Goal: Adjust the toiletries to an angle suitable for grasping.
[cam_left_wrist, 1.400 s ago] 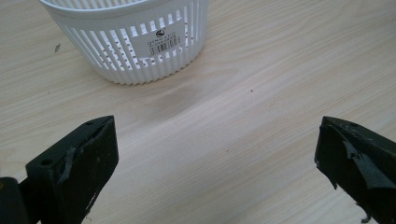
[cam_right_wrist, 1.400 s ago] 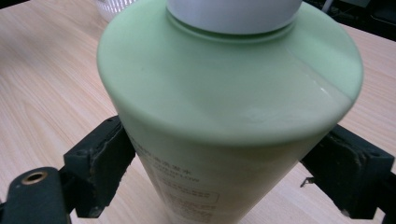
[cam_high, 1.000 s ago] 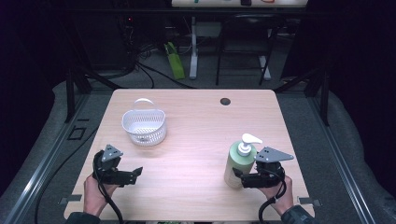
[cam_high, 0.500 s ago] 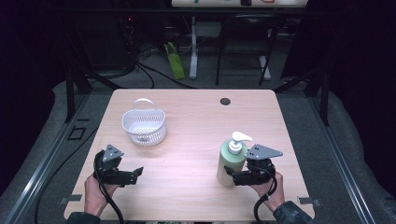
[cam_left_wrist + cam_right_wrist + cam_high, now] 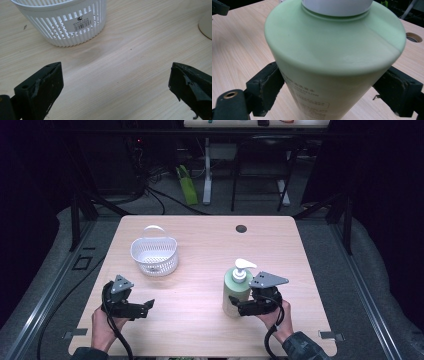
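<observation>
Right gripper (image 5: 240, 308) clamps green bottle (image 5: 236, 292), upright, near right on table (image 5: 200, 240). Left gripper (image 5: 142, 307) jaws wide, holding nothing, near left. White basket (image 5: 154, 255) far left, looks empty.

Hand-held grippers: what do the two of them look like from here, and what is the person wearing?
Both the left hand-held gripper and the right hand-held gripper are black, each topped by a grey three-cornered plate and trailing a black cable. Up close, the jaws are blocky black pieces with worn, ragged pads; a round hole shows in the right one's body. A dark sleeve covers the right forearm.
</observation>
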The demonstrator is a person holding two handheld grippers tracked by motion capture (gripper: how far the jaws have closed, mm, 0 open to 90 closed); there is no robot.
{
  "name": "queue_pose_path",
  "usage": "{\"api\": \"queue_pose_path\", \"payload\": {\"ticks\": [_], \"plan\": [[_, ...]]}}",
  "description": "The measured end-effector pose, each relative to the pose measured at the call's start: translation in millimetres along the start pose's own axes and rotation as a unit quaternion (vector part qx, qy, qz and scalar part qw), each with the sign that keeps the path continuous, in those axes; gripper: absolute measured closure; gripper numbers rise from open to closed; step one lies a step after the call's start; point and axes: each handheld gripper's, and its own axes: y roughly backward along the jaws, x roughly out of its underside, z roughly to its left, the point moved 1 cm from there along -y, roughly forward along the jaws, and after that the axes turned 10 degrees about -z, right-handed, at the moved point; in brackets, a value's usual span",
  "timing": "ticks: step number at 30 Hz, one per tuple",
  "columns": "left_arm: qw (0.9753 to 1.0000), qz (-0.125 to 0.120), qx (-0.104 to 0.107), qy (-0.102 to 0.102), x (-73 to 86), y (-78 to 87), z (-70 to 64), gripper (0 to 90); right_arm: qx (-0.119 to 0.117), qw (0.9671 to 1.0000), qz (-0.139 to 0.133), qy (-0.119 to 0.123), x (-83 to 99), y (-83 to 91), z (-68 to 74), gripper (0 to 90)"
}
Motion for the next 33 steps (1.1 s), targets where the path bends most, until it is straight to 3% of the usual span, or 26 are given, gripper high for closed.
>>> {"api": "queue_pose_path", "payload": {"ticks": [33], "plan": [[0.9996, -0.001, 0.028, -0.005, -2.1, -9.1, -15.5, 0.0, -0.028, 0.9995, -0.010, 0.011, -16.1, -43.7, 26.6, 12.0]]}}
